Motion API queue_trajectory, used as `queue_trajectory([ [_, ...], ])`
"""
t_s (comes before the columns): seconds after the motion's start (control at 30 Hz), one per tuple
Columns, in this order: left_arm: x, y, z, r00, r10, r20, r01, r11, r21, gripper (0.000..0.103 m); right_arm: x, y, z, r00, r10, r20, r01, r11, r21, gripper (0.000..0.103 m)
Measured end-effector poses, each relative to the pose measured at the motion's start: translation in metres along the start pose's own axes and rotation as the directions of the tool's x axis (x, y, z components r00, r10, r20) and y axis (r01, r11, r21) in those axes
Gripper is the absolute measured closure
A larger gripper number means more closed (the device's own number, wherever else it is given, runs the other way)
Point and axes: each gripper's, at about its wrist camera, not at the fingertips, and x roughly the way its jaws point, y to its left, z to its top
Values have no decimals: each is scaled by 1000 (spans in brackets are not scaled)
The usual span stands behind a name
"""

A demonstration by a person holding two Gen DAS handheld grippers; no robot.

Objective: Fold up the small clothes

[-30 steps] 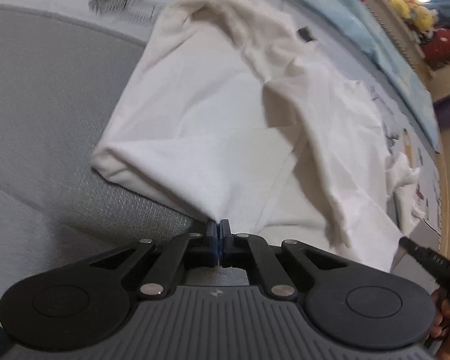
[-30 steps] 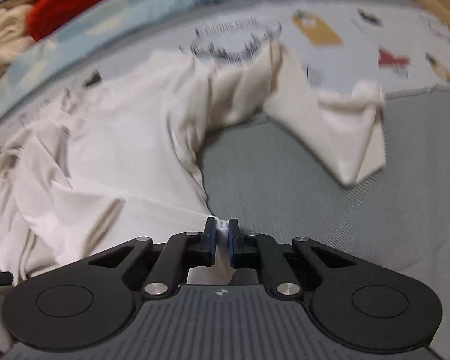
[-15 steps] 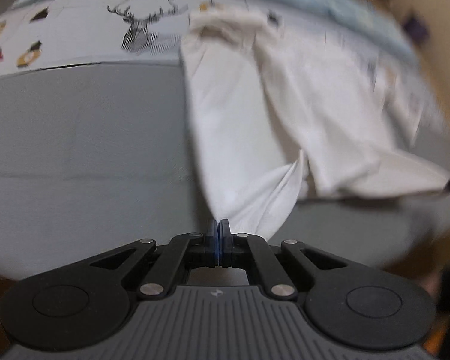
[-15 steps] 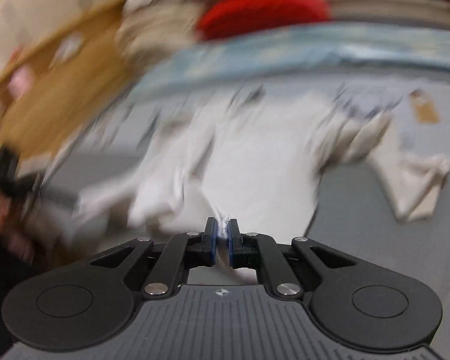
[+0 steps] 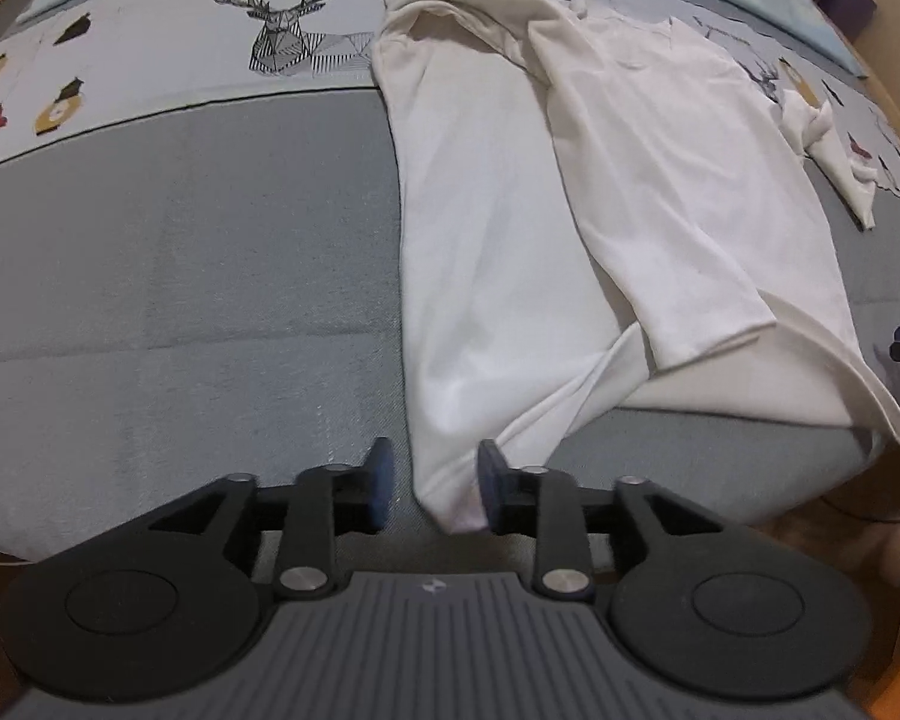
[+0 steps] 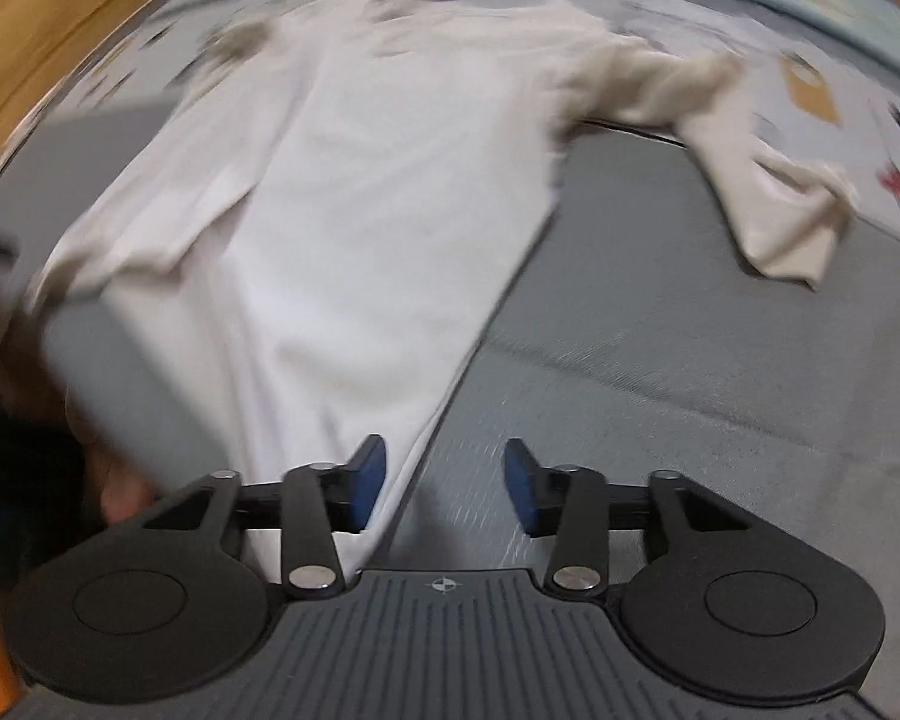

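A white shirt lies spread on the grey bed, its collar end toward the deer print. The left tool is wide, a shirt corner lying loose between its fingers. The right tool is wide too, another shirt corner beside its left finger.

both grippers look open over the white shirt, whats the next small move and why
Probably draw both back from the hem, then go for the sleeve. The left hand-held gripper and right hand-held gripper stand open, the white shirt lies stretched out on the grey bedcover, and its sleeve still sticks out sideways, unfolded.
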Motion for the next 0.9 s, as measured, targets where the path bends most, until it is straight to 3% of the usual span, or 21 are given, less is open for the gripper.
queue_trajectory([
  [0.07,13,-1,2,1000,3,1,-3,1000,-26,66,11,-7,9,1000,-17,-11,18,996,90,55],
  [0.2,41,14,2,998,-35,-43,26,982,-188,66,30,-10,20,1000,-22,-12,24,978,209,55],
  [0.27,45,13,11,999,-16,-45,7,981,-196,66,37,-7,25,999,-38,-1,37,967,252,55],
  [0.33,44,11,20,999,-43,-17,39,979,-199,66,43,-7,29,998,-55,0,53,961,272,55],
  [0.43,55,9,22,996,-52,-70,36,978,-203,66,56,1,37,997,-71,-10,71,964,257,57],
  [0.47,59,6,21,995,-33,-94,15,983,-183,66,60,3,39,997,-75,-17,76,968,241,72],
  [0.5,62,4,22,994,-19,-111,1,987,-159,66,62,5,40,997,-72,-16,74,971,227,99],
  [0.6,68,-4,22,991,-7,-130,-7,994,-112,69,63,5,41,998,-66,-14,68,975,212,101],
  [0.67,68,-10,22,992,6,-128,-16,997,-81,96,61,1,40,997,-73,-11,74,976,206,102],
  [0.77,62,-36,20,993,-43,-109,45,999,18,99,46,-21,40,994,-106,28,95,963,254,103],
  [0.83,54,-68,15,992,-83,-90,96,983,154,99,31,-39,39,977,-201,70,177,949,259,103],
  [0.9,58,-90,5,994,-22,-104,49,964,263,99,20,-57,37,892,-449,58,425,874,235,103],
])
